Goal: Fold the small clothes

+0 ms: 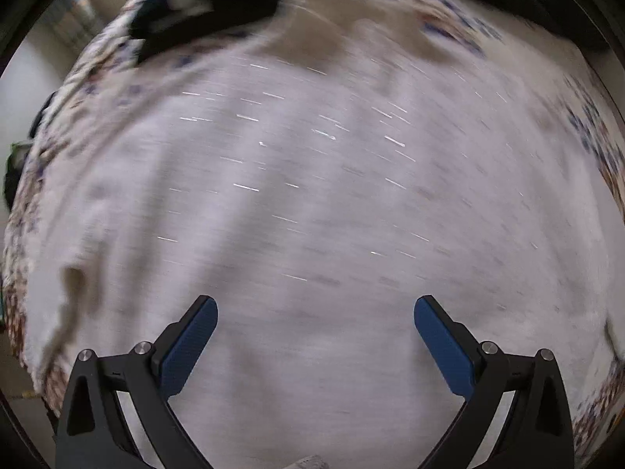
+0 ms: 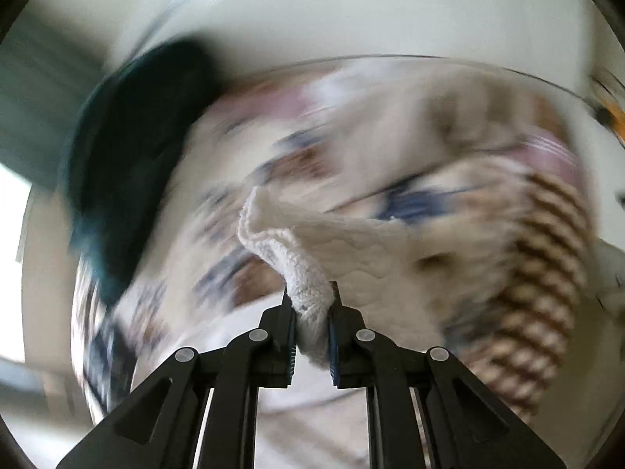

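A white knit garment point(image 1: 312, 215) lies spread flat and fills most of the left wrist view, blurred by motion. My left gripper point(image 1: 315, 305) is open and empty, its blue pads point(image 1: 191, 351) wide apart just above the garment. My right gripper point(image 2: 310, 293) is shut on a bunched edge of the white garment point(image 2: 308, 273) and holds it lifted; the cloth trails off to the right.
A patterned blue and brown cover point(image 1: 593, 136) lies under the garment. A dark garment point(image 1: 203, 11) sits at the far left of the cover and also shows in the right wrist view point(image 2: 129, 156). A brown and white checked cloth point(image 2: 547, 273) lies at the right.
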